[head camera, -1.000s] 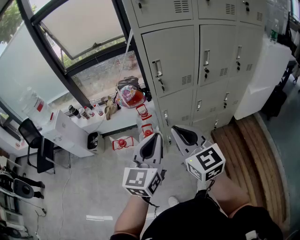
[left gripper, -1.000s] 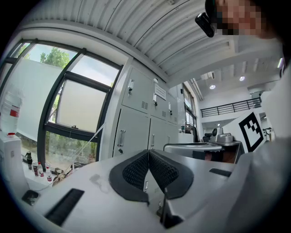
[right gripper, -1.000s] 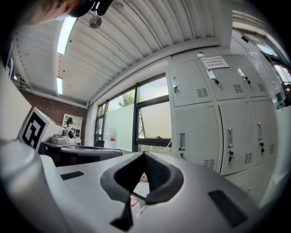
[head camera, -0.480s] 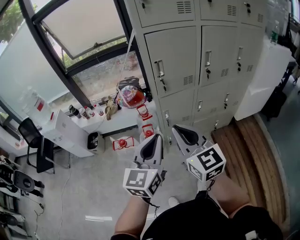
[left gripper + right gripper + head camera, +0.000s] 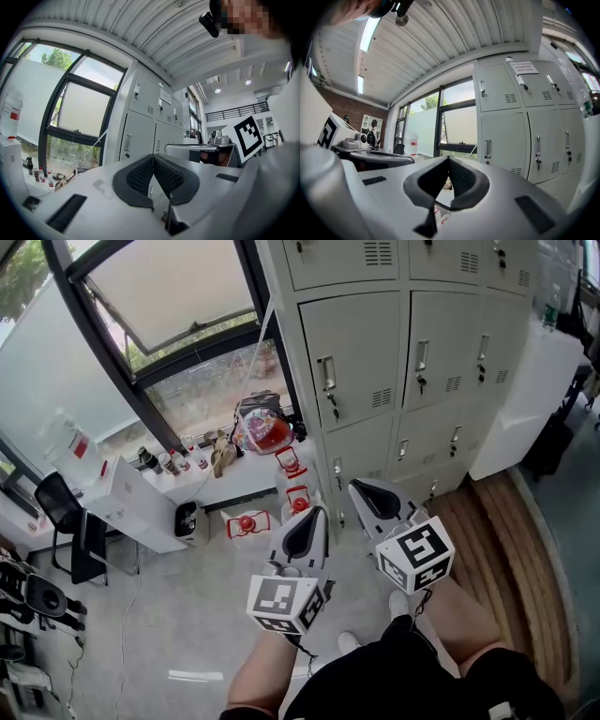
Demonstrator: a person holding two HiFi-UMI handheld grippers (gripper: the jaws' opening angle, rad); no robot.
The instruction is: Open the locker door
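Locker door (image 5: 354,360), flat grey sheet metal with an upright silver handle (image 5: 327,377) and a louvred vent, stands closed in the locker bank beside the window (image 5: 169,296); left claw (image 5: 307,526) and right claw (image 5: 367,495) hover apart from it, both clenched on nothing; a clear bag (image 5: 260,432) holding something red sits on the white counter (image 5: 225,491).
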